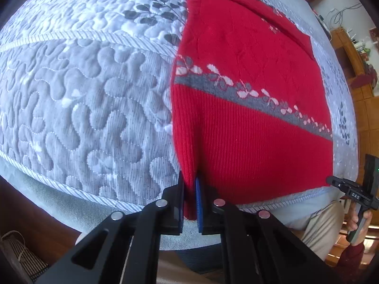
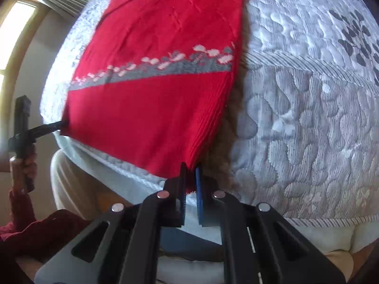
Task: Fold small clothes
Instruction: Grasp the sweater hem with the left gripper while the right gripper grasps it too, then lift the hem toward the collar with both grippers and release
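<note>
Writing: white letters reading "DAS" on the black body of the right gripper (image 1: 331, 181), seen at the right edge of the left wrist view; no other text can be read.
Garments: one red ribbed knit sweater (image 1: 248, 118) with a grey band of white and pink flowers, lying spread on the bed, its hem at the near edge.
Grippers: two, both black with blue pads.
Left gripper (image 1: 189, 197): fingers narrow, clamped on the hem's left corner.
Right gripper in its own view (image 2: 190, 182): fingers narrow, pinching the hem's right corner.
Surface: pale grey quilted bedspread (image 1: 83, 106) with stitched swirls, dark leaf prints and striped piping.
Room: wooden shelving (image 1: 355, 54) with small items on the right; bright arched window (image 2: 14, 35) on the left; woven basket (image 1: 21, 253) on the floor.
</note>
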Tool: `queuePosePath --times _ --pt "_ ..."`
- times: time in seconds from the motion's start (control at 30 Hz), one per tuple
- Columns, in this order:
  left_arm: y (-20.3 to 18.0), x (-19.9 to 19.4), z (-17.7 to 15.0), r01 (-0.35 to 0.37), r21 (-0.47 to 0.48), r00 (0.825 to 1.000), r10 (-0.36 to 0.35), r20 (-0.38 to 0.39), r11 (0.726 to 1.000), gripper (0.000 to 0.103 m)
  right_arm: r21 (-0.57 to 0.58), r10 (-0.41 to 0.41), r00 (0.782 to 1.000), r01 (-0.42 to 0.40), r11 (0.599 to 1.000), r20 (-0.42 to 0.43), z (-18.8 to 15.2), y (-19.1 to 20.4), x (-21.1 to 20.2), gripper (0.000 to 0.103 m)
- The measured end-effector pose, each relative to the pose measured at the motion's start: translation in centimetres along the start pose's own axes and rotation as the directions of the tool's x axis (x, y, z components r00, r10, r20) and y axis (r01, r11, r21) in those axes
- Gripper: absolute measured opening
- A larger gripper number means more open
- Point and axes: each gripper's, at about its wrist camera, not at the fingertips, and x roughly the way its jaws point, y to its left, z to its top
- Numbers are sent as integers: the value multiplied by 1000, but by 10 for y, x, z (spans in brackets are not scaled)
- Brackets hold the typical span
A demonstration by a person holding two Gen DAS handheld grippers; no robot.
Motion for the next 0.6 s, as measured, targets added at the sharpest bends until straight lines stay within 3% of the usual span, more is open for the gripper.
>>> queuePosePath --times 0.17,0.33,0.6 --pt "8 -40 14 75 -15 995 -74 69 997 8 17 135 988 -137 990 70 19 0 -40 6" --pt "2 -67 61 81 10 987 -81 137 997 8 18 127 983 -131 991 132 62 -2 -65 6" --pt "-25 -21 152 46 -17 990 -43 133 999 8 87 90 989 -101 991 121 142 -25 -53 6"
